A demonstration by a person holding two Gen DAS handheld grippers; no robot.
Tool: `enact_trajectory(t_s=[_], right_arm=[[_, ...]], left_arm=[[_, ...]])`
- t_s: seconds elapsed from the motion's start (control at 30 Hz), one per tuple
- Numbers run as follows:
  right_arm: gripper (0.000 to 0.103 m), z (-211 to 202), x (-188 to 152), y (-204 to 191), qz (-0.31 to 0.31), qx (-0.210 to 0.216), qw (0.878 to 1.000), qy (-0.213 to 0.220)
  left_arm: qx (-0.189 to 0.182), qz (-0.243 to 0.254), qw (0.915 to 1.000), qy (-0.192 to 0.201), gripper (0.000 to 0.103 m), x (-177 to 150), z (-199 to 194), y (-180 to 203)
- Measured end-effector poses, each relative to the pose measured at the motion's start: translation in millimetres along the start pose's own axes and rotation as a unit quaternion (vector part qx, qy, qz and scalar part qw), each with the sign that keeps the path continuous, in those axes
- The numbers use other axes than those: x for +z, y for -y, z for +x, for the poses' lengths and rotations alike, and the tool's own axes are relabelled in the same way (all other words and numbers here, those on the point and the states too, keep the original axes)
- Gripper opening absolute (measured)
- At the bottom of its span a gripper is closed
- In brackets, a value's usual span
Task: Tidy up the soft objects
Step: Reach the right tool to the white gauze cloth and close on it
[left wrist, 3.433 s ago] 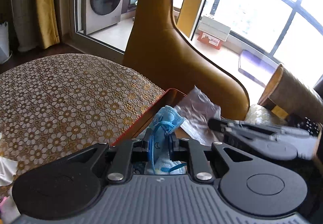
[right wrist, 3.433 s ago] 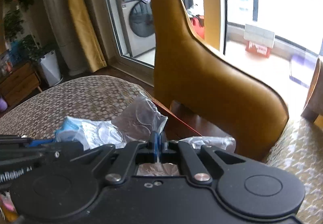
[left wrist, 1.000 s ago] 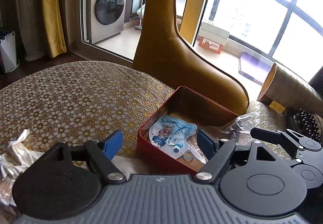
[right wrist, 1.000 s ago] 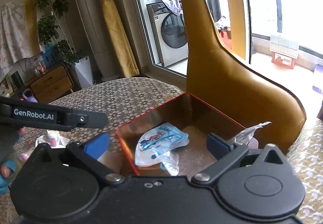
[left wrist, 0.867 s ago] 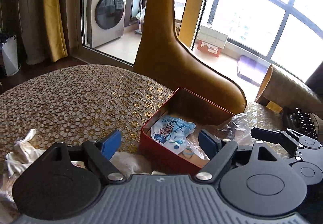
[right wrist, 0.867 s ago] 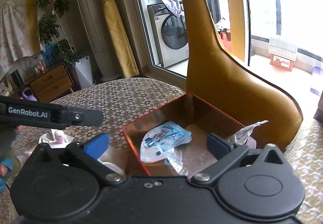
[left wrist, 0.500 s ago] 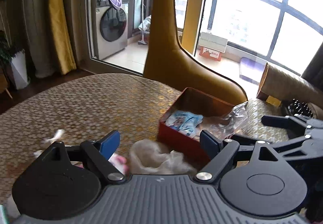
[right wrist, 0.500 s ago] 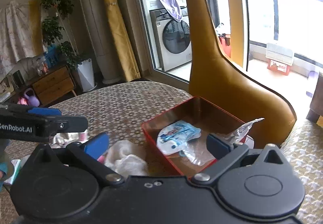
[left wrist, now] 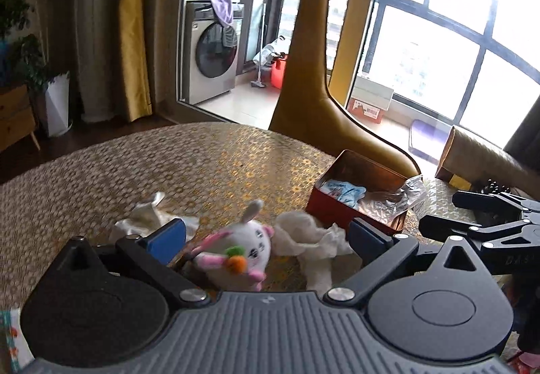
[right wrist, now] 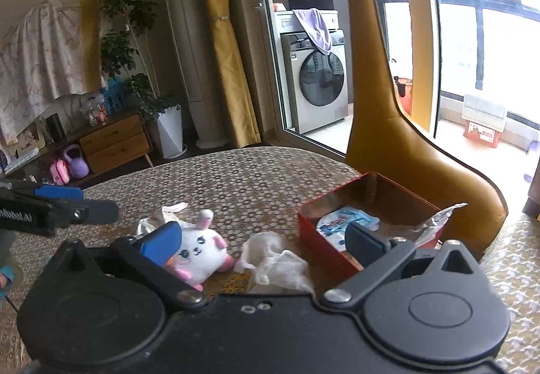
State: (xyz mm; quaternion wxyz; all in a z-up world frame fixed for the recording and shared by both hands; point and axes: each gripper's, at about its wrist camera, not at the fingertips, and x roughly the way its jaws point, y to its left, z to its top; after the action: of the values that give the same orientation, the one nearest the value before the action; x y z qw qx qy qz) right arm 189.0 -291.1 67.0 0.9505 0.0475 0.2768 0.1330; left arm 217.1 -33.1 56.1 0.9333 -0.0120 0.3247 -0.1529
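A red tin stands on the table with a blue-and-white packet and a crumpled clear bag inside. In front of it lie a white plush bunny with a carrot and a crumpled white cloth. My left gripper hovers above the bunny; its jaws are opening and grip nothing. My right gripper is open and empty, above the bunny and cloth, with the tin to its right.
A second white cloth lies left of the bunny on the patterned tablecloth. A tall yellow giraffe-shaped figure rises behind the tin. A brown roll sits at the right. The left gripper's arm crosses the right wrist view.
Both grippers let go of the packet and bag, which now lie in the tin. They drew back and up, bringing the bunny and cloths into view. The left jaws widened.
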Motion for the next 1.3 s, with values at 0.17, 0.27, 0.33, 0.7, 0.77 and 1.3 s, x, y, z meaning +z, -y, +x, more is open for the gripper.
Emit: enact_trajectory(t_s=[0.17,0.27,0.33,0.7,0.77,1.3], right_arm=[[0.103,3,-9,-16,-0.016,-0.001,1.000,-0.003],[0.103,7,-15,-22,-0.014,-0.007,1.000,-0.009],[0.103,11,-18,-25,-0.014,-0.001,1.000,-0.014],[0.103,27,-31,-35,-0.018,-0.014,1.000,-0.008],[0.103,33,-34,-34,-0.016,-0.015,1.000,-0.018],[0.101,109,-66,-19,0.006,-0.046,0.993,-0.111]], left_arm=[[0.005,-0.024,0.9997,0.002,0.103,-13,-18,-36],[0.015,-0.027,0.9994,0.015,0.103,-21,-28,-54],[0.026,-0.026,0.9991,0.021,0.103,-28,-35,-66],[0.078,-0.046,0.9956,0.023,0.103,-63,-33,-126],[0.085,-0.047,0.9950,0.024,0.103,-71,-29,-133],[0.139,-0.061,0.9870,-0.052,0.103,-121,30,-176]])
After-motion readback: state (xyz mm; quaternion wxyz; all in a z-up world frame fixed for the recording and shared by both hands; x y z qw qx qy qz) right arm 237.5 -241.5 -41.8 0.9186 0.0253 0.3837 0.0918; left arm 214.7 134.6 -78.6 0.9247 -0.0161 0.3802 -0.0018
